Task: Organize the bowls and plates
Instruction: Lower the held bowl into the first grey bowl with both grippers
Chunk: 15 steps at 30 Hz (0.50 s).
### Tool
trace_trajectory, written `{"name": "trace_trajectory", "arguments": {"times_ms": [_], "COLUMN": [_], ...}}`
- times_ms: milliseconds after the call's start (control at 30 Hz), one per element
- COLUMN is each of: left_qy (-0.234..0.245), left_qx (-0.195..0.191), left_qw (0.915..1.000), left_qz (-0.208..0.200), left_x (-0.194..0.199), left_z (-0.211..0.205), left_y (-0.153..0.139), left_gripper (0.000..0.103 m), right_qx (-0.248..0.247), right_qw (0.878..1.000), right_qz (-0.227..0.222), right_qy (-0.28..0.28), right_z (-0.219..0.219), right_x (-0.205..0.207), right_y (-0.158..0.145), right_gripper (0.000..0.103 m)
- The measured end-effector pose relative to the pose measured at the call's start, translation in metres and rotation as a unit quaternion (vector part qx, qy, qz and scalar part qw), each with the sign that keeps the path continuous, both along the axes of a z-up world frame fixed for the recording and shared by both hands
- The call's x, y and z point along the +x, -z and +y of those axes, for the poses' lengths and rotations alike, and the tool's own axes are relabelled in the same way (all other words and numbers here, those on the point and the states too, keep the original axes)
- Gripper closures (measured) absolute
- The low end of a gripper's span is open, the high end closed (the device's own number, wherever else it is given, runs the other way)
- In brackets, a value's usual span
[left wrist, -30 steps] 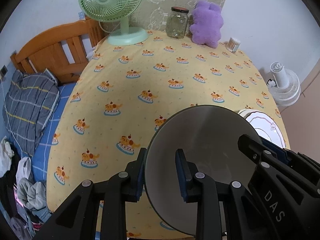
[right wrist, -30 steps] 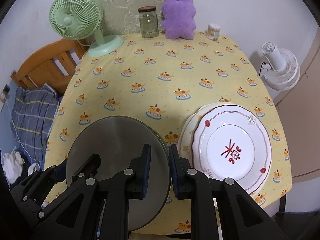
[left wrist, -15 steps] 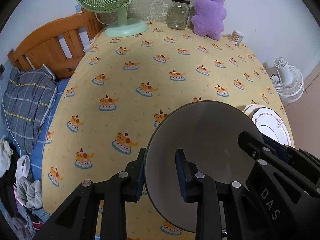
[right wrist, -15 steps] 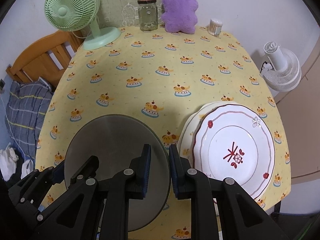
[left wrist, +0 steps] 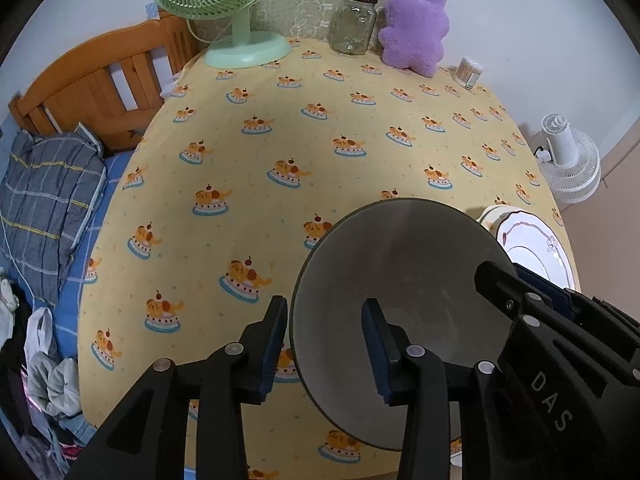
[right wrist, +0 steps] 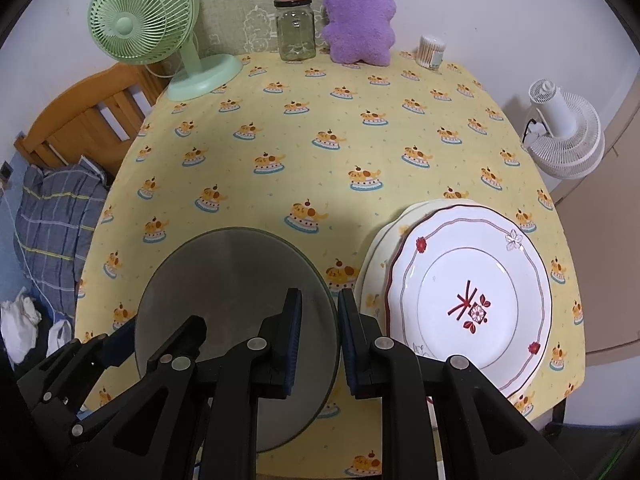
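Note:
A grey plate (left wrist: 400, 280) is held above the front of the yellow table, also seen in the right wrist view (right wrist: 236, 308). My left gripper (left wrist: 324, 344) straddles its left rim with the jaws spread wider than the rim. My right gripper (right wrist: 318, 340) is shut on the plate's right rim. A white plate with red trim (right wrist: 468, 304) lies on top of a cream plate (right wrist: 380, 256) at the front right of the table; its edge shows in the left wrist view (left wrist: 536, 248).
At the table's back stand a green fan (right wrist: 156, 36), a glass jar (right wrist: 295, 28), a purple plush (right wrist: 360, 20) and a cotton swab tub (right wrist: 431, 52). A wooden bed (left wrist: 100, 88) lies left; a white fan (right wrist: 568, 132) stands right on the floor.
My left gripper's jaws have opened wider around the grey plate's rim. Both grippers and the plate have risen slightly. The right gripper's hold is unchanged.

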State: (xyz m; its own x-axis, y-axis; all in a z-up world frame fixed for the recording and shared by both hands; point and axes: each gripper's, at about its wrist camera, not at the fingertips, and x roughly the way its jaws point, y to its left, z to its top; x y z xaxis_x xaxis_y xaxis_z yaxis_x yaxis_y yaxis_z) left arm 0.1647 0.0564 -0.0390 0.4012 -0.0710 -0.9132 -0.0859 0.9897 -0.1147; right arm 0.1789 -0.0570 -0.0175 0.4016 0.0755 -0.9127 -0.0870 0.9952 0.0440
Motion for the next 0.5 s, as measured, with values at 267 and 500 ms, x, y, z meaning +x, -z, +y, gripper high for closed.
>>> {"name": "trace_trajectory", "arguments": {"times_ms": [267, 500], "left_qy": [0.003, -0.01], "left_qx": [-0.004, 0.005], "left_qw": [1.0, 0.9999], "left_qz": [-0.003, 0.004], "left_x": [-0.004, -0.004], "left_z": [0.002, 0.0], "left_y": [-0.003, 0.002], "left_gripper": [0.034, 0.027], "right_qx": [0.022, 0.053], "right_qw": [1.0, 0.998], "right_qz": [-0.003, 0.024], "right_qy": [0.008, 0.011], "right_z": [-0.015, -0.029], "right_x": [-0.008, 0.001], "right_y": [-0.007, 0.008], "right_gripper": [0.037, 0.037]}}
